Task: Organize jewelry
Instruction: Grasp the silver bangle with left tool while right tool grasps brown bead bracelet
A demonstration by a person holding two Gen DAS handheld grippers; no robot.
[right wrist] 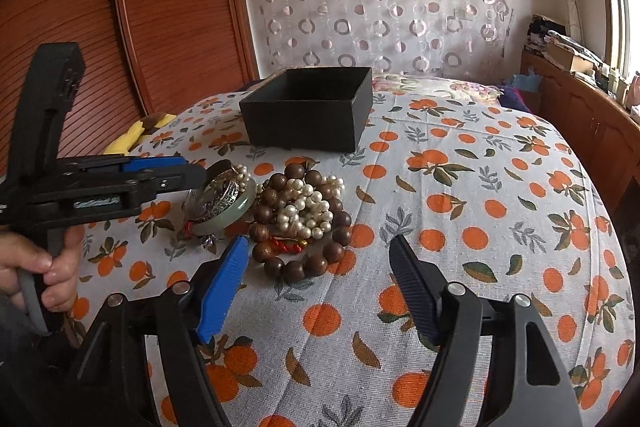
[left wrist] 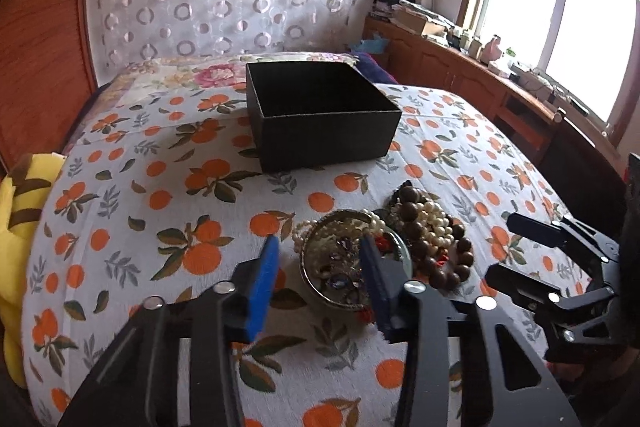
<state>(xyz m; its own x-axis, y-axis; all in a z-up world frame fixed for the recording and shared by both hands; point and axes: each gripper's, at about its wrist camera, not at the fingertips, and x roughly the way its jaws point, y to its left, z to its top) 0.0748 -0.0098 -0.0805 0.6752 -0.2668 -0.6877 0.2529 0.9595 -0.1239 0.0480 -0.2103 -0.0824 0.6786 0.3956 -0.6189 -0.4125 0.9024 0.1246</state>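
A pile of jewelry lies on the orange-print cloth: a pale green bangle (left wrist: pixel 320 291) (right wrist: pixel 236 207) ringing silver pieces, a white pearl string (left wrist: pixel 432 223) (right wrist: pixel 304 207) and a brown wooden bead bracelet (left wrist: pixel 452 267) (right wrist: pixel 304 263). An open black box (left wrist: pixel 320 115) (right wrist: pixel 308 107) stands behind the pile. My left gripper (left wrist: pixel 320 247) (right wrist: pixel 192 173) is open, its fingers straddling the bangle's left part. My right gripper (right wrist: pixel 316 247) (left wrist: pixel 508 251) is open and empty, just right of the pile above the wooden beads.
The cloth covers a table (left wrist: pixel 160 187) with rounded edges. A yellow plush (left wrist: pixel 20 203) (right wrist: pixel 132 139) lies at the left edge. A wooden cabinet (left wrist: pixel 480 83) with clutter runs under the window at right. A flowered bed (left wrist: pixel 216 75) lies behind the box.
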